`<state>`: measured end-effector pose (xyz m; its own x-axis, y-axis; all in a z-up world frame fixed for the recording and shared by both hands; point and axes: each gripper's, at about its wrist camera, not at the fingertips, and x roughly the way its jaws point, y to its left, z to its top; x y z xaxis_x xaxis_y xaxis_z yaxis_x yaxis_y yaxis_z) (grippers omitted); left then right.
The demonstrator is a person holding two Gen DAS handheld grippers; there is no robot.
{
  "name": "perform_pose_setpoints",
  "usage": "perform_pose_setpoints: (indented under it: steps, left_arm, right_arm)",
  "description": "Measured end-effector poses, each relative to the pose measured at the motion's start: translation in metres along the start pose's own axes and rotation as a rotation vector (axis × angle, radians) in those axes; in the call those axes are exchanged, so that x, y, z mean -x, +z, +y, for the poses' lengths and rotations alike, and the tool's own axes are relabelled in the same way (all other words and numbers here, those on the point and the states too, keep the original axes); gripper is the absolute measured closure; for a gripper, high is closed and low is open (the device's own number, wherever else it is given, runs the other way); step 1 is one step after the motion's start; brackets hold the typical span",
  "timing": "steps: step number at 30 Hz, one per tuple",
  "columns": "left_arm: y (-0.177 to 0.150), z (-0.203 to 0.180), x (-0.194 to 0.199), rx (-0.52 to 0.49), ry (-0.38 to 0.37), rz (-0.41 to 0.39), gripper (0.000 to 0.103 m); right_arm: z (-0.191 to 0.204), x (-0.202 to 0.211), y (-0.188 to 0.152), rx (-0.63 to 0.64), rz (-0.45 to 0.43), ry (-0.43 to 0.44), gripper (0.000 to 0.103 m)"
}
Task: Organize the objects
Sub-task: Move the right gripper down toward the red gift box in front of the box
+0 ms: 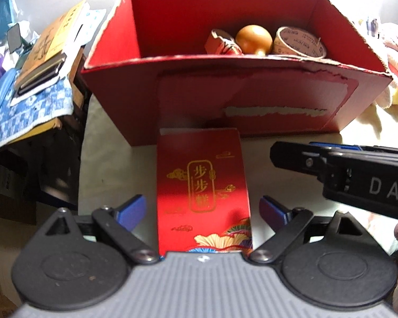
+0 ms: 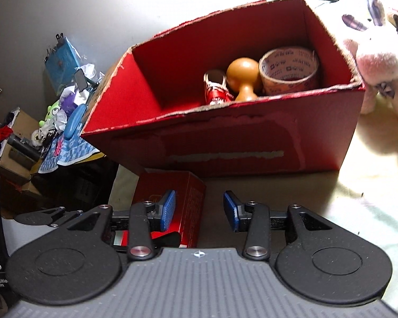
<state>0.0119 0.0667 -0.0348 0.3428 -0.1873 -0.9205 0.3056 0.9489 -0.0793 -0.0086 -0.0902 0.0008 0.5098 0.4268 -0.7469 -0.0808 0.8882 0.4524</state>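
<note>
A small red packet box with gold lettering (image 1: 203, 185) lies flat on the table in front of a big open red cardboard box (image 1: 236, 100). My left gripper (image 1: 203, 209) is open, its blue pads on either side of the packet box, not touching it. My right gripper (image 2: 199, 209) is open and empty, hovering just right of the same packet box (image 2: 172, 198); it shows in the left wrist view (image 1: 345, 169) as a black bar at right. Inside the big box (image 2: 225, 143) lie a tape roll (image 2: 289, 70), a wooden knob (image 2: 242, 76) and a small red shoe (image 2: 216, 91).
A cluttered side stand at left holds a blue checked cloth (image 1: 26, 111), a book (image 1: 47, 45) and a blue case (image 1: 1, 90). A pink plush toy (image 2: 379, 61) sits right of the big box. The pale table edge (image 1: 82, 159) drops off at left.
</note>
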Motion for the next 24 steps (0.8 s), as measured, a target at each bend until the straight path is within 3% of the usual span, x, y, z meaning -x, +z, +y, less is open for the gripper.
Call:
perform_pose_setpoints:
  steps: [24]
  left_arm:
    - [-0.013, 0.018, -0.023, 0.109, -0.127, 0.068, 0.010]
  right_arm:
    - [-0.003, -0.033, -0.002, -0.035, 0.166, 0.068, 0.059]
